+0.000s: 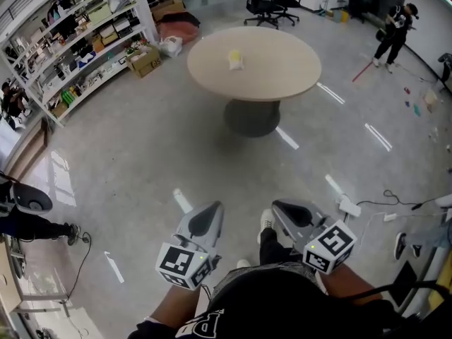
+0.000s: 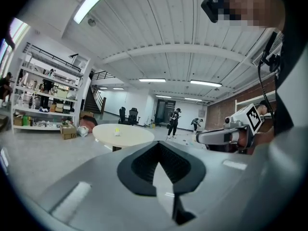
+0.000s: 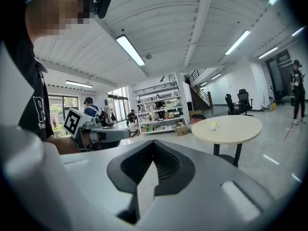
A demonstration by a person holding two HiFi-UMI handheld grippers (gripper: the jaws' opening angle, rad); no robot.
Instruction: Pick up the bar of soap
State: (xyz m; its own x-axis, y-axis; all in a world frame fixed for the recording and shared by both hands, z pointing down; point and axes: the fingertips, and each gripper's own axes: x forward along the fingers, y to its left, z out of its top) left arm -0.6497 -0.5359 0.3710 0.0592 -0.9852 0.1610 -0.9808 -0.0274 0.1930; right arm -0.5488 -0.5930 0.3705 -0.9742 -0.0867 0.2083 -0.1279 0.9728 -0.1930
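The bar of soap is a small yellow and white packet lying near the middle of a round beige table, far ahead across the floor. It also shows small in the left gripper view as the soap and in the right gripper view as the soap. My left gripper and right gripper are held low in front of my body, side by side, well short of the table. The jaws of both are shut with nothing between them.
White shelving full of goods lines the left wall, with cardboard boxes at its foot. Office chairs stand behind the table. A person stands far right. Cables and a power strip lie on the floor at right.
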